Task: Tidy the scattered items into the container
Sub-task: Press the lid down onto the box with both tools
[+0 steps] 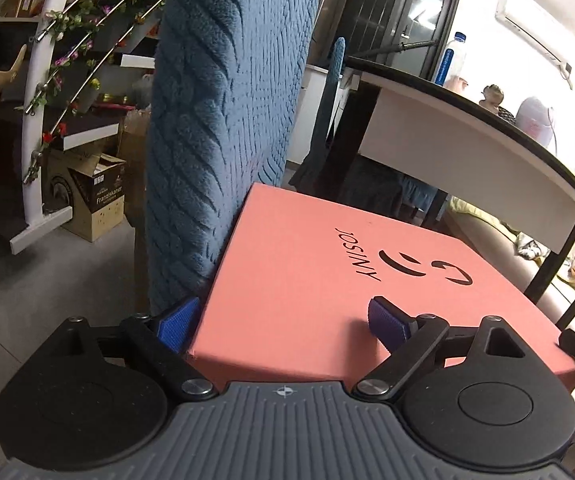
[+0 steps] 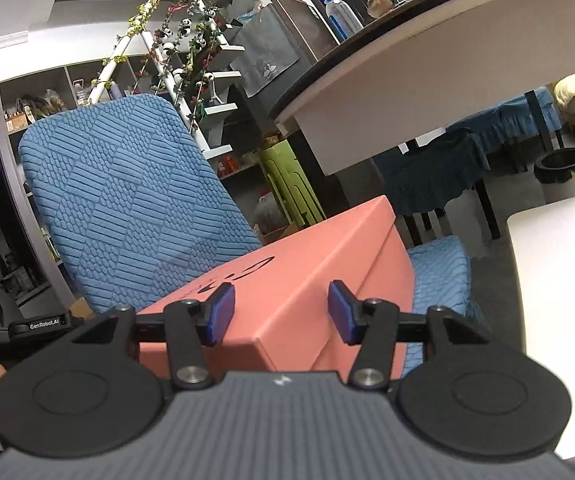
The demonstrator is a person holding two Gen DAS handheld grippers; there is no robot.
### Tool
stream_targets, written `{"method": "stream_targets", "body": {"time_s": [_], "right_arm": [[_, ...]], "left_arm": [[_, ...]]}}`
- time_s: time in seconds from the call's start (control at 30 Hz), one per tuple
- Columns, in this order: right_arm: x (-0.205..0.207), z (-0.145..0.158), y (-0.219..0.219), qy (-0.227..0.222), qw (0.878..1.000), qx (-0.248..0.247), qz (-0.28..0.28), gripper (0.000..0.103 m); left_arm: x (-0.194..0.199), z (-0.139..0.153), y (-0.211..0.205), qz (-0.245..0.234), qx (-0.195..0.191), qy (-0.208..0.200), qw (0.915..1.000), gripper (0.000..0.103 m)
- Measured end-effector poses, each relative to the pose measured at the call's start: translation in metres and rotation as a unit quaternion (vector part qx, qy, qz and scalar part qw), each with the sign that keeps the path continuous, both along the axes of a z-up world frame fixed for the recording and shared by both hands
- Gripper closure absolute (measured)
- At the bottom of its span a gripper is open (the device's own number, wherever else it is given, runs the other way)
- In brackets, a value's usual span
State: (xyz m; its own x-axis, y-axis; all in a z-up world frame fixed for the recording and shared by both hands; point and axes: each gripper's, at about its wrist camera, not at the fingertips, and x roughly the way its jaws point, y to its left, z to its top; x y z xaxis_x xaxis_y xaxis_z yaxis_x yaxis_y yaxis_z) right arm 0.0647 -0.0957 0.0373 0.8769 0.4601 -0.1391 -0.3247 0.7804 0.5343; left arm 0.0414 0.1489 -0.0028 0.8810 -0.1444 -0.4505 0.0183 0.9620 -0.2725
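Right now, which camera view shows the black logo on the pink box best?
The left wrist view: the logo lies open on the lid of the pink box, and its letters are readable. In the right wrist view the lid is seen at a shallow angle, so only a small part of the logo shows.

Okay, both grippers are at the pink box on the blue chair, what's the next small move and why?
Probably close both grippers on the lid's edges and lift it. The pink box sits shut on the blue chair, and the left gripper and right gripper are both open, straddling its near corners, holding nothing.
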Motion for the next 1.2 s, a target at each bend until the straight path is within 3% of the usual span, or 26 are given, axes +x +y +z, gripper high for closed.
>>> {"method": "stream_targets", "body": {"time_s": [0.3, 0.73, 1.2], "right_arm": [[0.003, -0.001, -0.011, 0.025, 0.998, 0.047, 0.015, 0.045], [-0.003, 0.000, -0.012, 0.040, 0.998, 0.039, 0.025, 0.046], [0.004, -0.004, -0.008, 0.031, 0.999, 0.023, 0.009, 0.046]], "left_arm": [[-0.007, 0.001, -0.001, -0.003, 0.002, 0.000, 1.0000, 0.010], [-0.025, 0.000, -0.005, -0.009, 0.019, -0.004, 0.9998, 0.010], [-0.003, 0.001, -0.012, 0.002, 0.038, 0.003, 0.9993, 0.009]]}}
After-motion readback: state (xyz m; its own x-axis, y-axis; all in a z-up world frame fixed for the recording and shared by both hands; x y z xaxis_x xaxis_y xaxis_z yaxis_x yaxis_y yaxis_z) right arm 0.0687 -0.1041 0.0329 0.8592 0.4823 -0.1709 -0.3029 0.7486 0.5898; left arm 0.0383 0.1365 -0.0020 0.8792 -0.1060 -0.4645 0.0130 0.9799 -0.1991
